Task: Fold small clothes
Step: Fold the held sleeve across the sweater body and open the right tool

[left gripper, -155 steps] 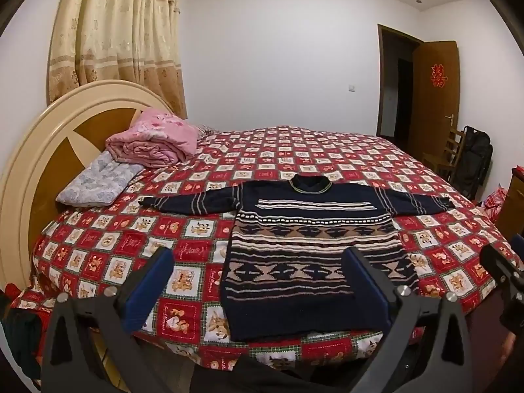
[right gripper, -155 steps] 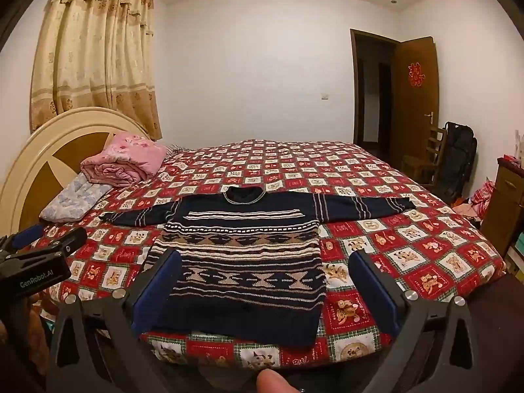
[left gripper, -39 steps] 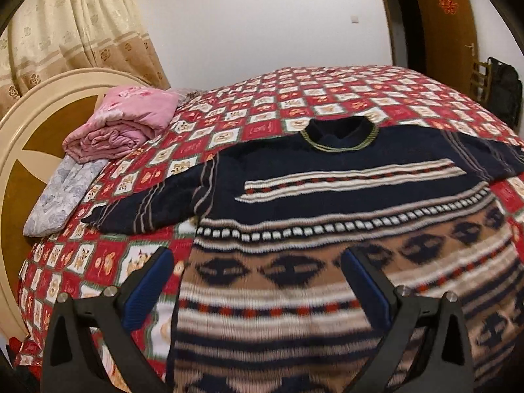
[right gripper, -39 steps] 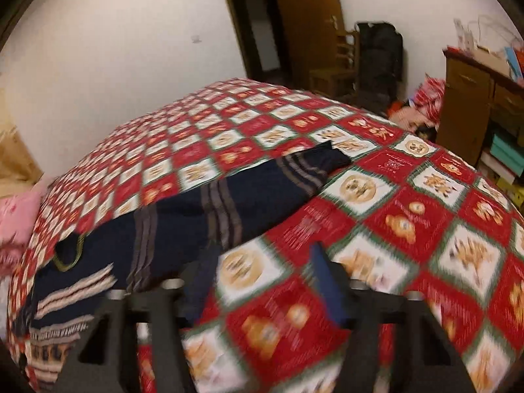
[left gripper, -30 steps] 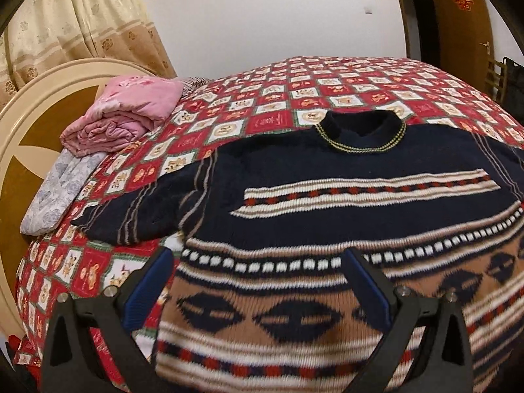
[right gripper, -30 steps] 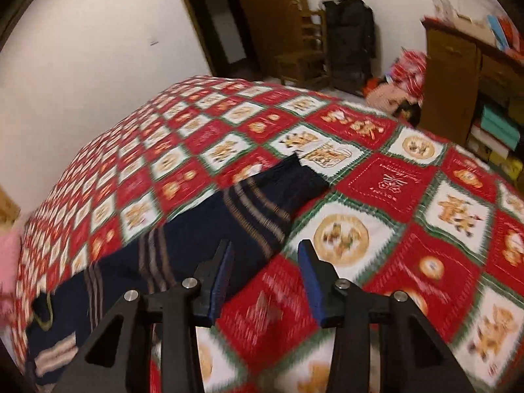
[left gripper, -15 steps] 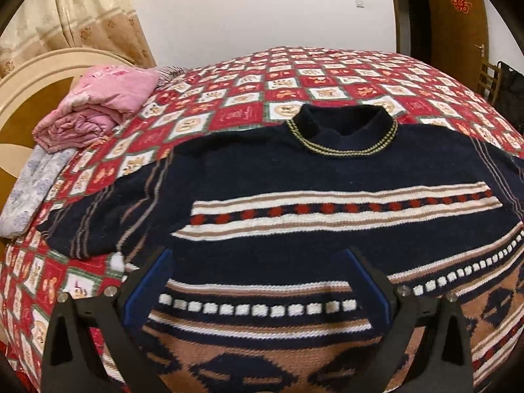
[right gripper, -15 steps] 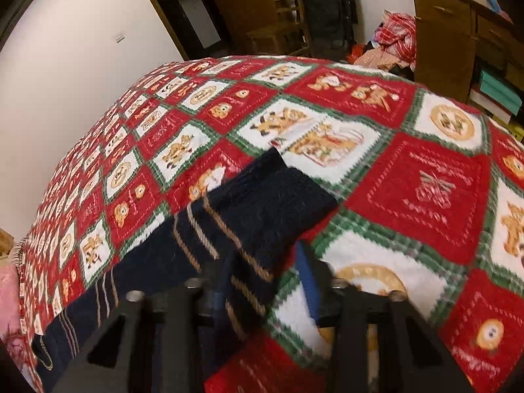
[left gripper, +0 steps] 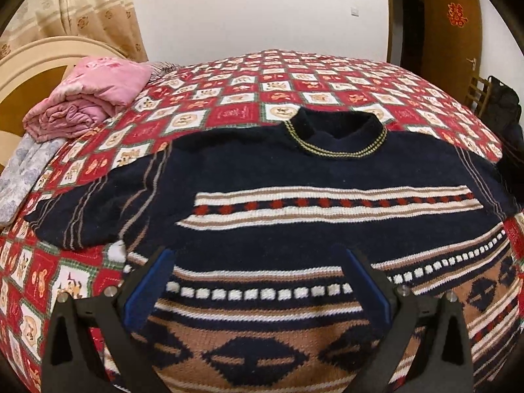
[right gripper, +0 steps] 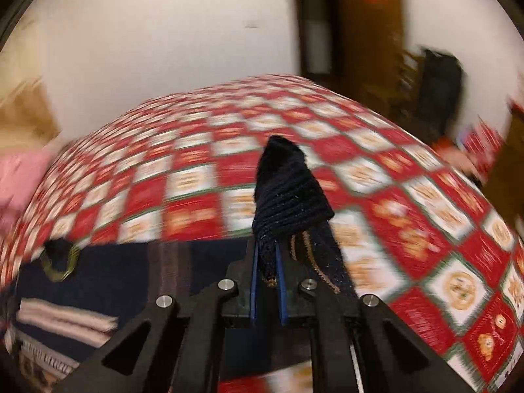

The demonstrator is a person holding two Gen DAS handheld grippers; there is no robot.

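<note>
A navy knitted sweater (left gripper: pixel 294 177) with white, red and tan bands lies flat on the bed, collar (left gripper: pixel 337 134) away from me. My left gripper (left gripper: pixel 255 281) is open and empty, hovering low over the sweater's chest. My right gripper (right gripper: pixel 267 262) is shut on the cuff of the sweater's right sleeve (right gripper: pixel 288 193) and holds it lifted off the quilt; the cuff sticks up beyond the fingertips. The sweater's body (right gripper: pixel 98 281) and collar show at lower left in the blurred right wrist view.
The bed carries a red, white and green patchwork quilt (left gripper: pixel 294 78). A folded pink blanket (left gripper: pixel 88 98) and a grey pillow (left gripper: pixel 19 177) lie by the headboard at left. A door, chair and black bag (left gripper: pixel 504 104) stand at right.
My right gripper has closed on the sleeve cuff and lifted it, swinging left. My left gripper has crept forward over the sweater's chest, staying open.
</note>
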